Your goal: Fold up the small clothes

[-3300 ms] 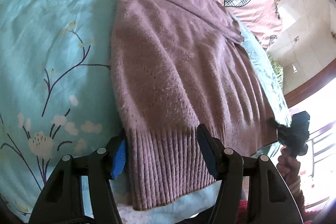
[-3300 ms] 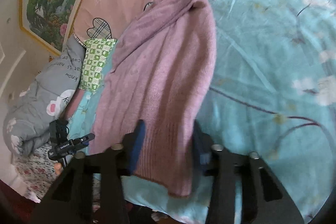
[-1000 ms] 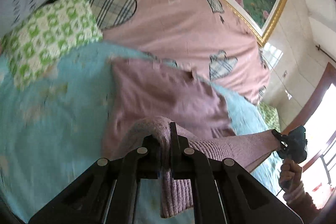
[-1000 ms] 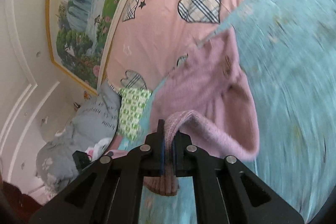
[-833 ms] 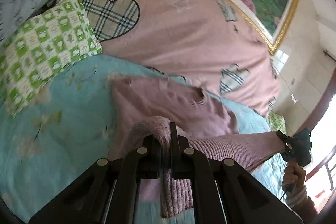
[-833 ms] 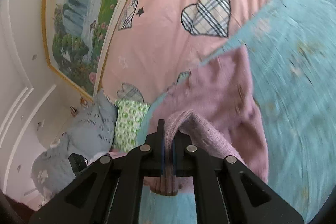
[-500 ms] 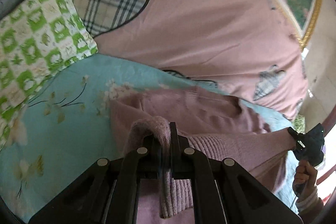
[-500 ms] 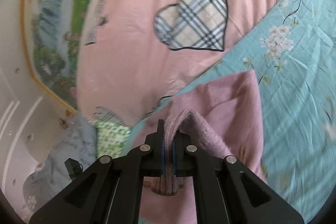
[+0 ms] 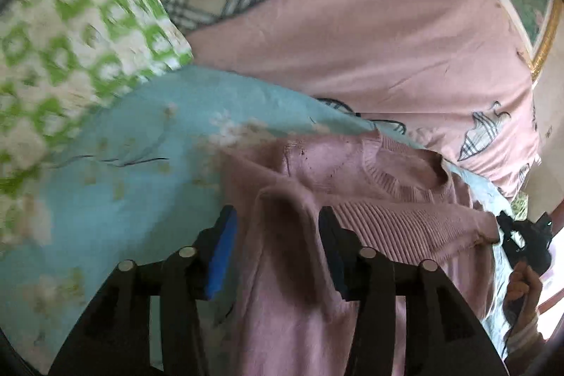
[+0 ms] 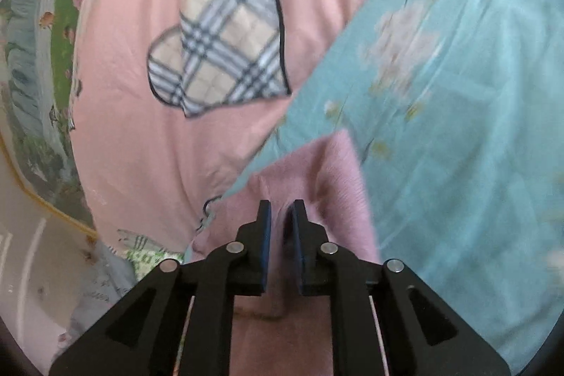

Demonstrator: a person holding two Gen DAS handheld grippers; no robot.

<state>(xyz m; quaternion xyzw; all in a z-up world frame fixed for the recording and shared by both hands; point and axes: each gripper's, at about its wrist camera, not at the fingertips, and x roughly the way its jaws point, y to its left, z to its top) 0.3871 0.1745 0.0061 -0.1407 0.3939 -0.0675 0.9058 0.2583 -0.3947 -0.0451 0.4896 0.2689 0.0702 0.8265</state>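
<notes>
- A turquoise floral bedsheet [image 9: 116, 171] fills the left and centre of the left wrist view and the right half of the right wrist view.
- A pink quilt [image 9: 370, 34] with plaid heart patches rises behind it, across the top of both views.
- The mauve knit sweater [image 9: 352, 178] lies on the sheet in the lower centre and right of the left wrist view, its ribbed hem folded up to just below the round neckline.
- In the right wrist view the sweater's corner [image 10: 317, 171] sits at lower centre, touching the sheet.
- A green-and-white patterned pillow [image 9: 63, 34] occupies the upper left of the left wrist view.
- The left gripper [image 9: 278, 235] stands at the bottom of its frame with fingers spread wide, released; a fuzzy fold of sweater lies between them, apart from both blue pads.
- The right gripper [image 10: 281, 221] is nearly closed, a narrow gap between its pads; pink knit shows in that gap, but a firm pinch cannot be told.
- At the right edge of the left wrist view, that gripper meets the hem's end.
</notes>
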